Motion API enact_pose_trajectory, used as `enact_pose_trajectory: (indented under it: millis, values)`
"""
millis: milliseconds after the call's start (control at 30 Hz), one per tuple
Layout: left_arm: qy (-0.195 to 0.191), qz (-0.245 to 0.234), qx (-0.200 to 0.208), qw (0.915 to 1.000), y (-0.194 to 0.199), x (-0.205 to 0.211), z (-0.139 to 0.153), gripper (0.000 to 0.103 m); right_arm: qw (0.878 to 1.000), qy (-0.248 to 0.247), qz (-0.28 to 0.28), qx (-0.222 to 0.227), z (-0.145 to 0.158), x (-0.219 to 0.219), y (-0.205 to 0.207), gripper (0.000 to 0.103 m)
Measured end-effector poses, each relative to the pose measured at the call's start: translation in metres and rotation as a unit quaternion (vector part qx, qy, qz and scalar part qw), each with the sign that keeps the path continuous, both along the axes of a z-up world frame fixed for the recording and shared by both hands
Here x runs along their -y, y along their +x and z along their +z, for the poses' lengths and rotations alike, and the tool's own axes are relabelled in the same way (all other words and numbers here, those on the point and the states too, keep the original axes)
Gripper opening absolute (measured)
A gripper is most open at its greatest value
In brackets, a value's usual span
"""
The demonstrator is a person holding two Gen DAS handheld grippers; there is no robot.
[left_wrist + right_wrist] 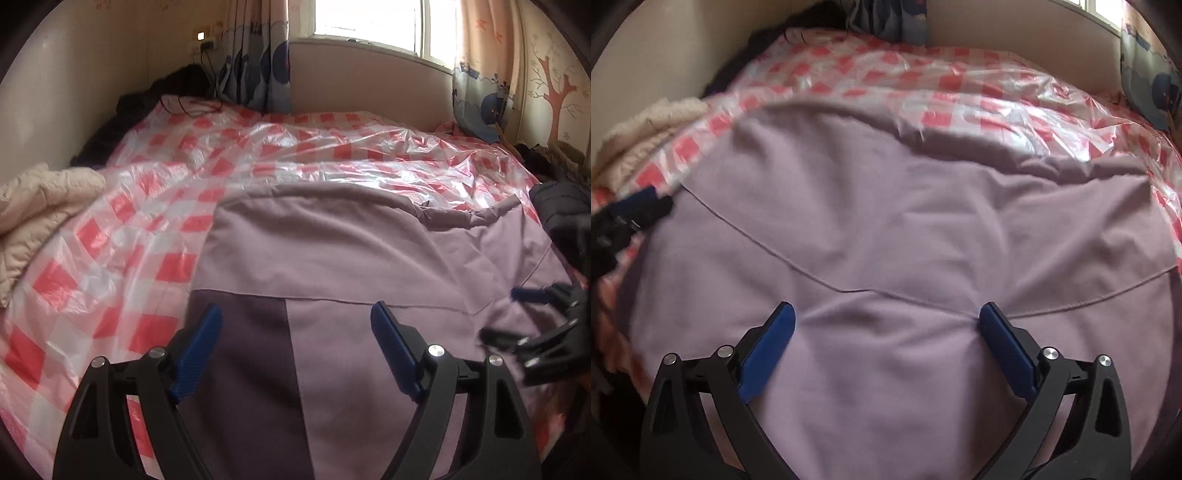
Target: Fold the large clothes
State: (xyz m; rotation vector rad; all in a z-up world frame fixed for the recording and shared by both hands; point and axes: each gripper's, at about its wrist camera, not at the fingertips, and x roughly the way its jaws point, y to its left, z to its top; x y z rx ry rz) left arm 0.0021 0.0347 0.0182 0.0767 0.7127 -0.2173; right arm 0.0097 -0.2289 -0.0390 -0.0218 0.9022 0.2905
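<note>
While both the left gripper point(295, 317) and right gripper point(886, 317) hovered spread and empty over the mauve garment point(886, 221), a fold looked finished; next, a fresh edge needed pinching.

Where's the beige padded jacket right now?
The beige padded jacket lies bunched at the left edge of the left wrist view, on the checked plastic sheet, left of the purple garment and below the dark clothes.

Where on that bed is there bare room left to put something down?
Free: the checked plastic sheet between the mauve garment and the beige quilted coat, and the strip beyond the garment toward the window wall. Crowded: the right edge, where a dark jacket lies, and the far left corner with dark clothes.
</note>
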Motion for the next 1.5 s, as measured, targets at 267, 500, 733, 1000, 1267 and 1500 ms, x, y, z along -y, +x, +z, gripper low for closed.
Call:
enact_pose_trajectory:
  millis: [267, 500, 733, 1000, 1267, 1500]
  values:
    - [0.013, -0.018, 0.036, 0.9991, -0.012, 0.002, 0.011, 0.081, 0.986, -0.031, -0.140, 0.081, 0.037, 0.087, -0.049, 0.097]
    - [0.026, -0.037, 0.033, 0.9984, -0.010, 0.017, 0.004, 0.082, 0.972, -0.001, -0.236, 0.002, -0.024, 0.174, -0.034, 0.097]
    - [0.041, -0.045, 0.021, 0.9979, -0.005, 0.027, -0.008, 0.082, 0.985, 0.003, -0.147, 0.088, 0.058, 0.112, 0.009, 0.097]
    - [0.041, -0.051, 0.022, 0.9976, -0.007, 0.028, -0.007, 0.082, 0.997, -0.009, -0.064, 0.034, 0.031, 0.026, 0.132, 0.097]
    - [0.041, -0.054, 0.011, 0.9977, -0.006, 0.025, -0.012, 0.082, 0.997, -0.016, -0.058, -0.051, -0.021, 0.020, 0.161, 0.097]
    - [0.050, -0.056, 0.016, 0.9970, -0.009, 0.027, -0.013, 0.082, 1.000, 0.027, -0.008, -0.013, 0.022, 0.025, 0.076, 0.097]
